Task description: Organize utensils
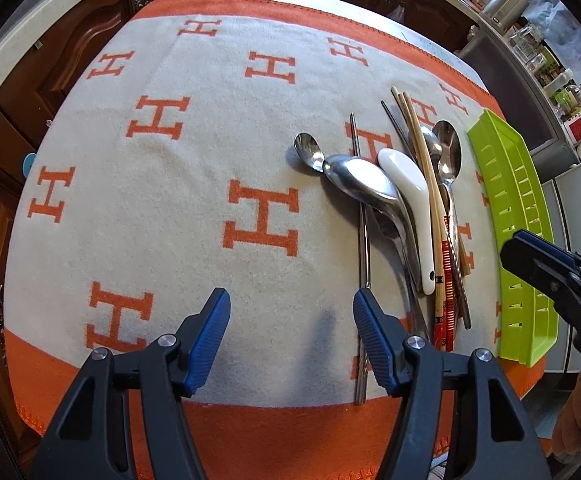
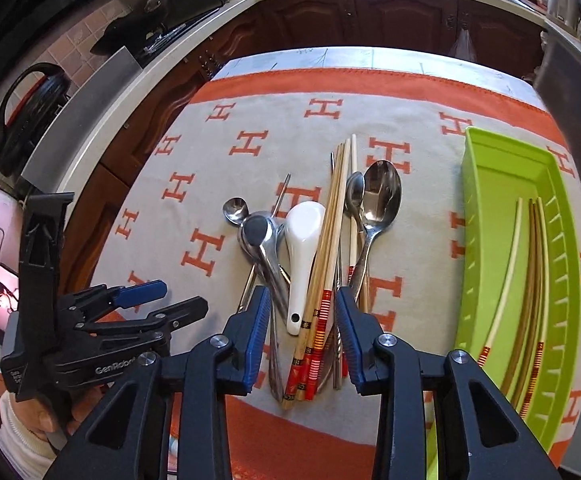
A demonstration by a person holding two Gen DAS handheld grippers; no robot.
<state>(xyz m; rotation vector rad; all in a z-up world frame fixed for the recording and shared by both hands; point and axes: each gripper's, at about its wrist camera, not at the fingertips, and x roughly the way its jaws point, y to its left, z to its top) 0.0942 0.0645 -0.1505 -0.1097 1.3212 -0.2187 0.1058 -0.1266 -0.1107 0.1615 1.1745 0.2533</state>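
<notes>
- right gripper [image 2: 302, 300] is seen part-open over the chopsticks [image 2: 322, 280], nothing pinched
- left gripper [image 1: 290, 320] held wide, empty
- 3 chopsticks parked in green tray [image 2: 486, 200]

Table [image 2: 250, 60]: carries a blanket [image 2: 218, 184] that leaves a bare strip at the far edge.
Utensil pile [image 2: 314, 248]: on the blanket, middle to right of centre, handles toward the near edge.
Small spoon [image 2: 235, 210]: leftmost of the pile, its bowl touching the bowl of the large ladle-spoon [image 2: 258, 236].
Ceramic spoon [image 2: 302, 256]: just right of the ladle-spoon, left of the chopstick bundle [image 2: 326, 248].
Two metal spoons [image 2: 374, 204]: right of the chopstick bundle, bowls toward the far edge.
Metal chopstick [image 1: 360, 208]: under the ladle-spoon, running to the near edge.
Tray [image 2: 478, 208]: right of the pile, along the right edge of the blanket.
Chopsticks in tray [image 2: 530, 280]: lengthwise, several side by side.
Counter and cabinets [image 2: 370, 8]: behind the table.
</notes>
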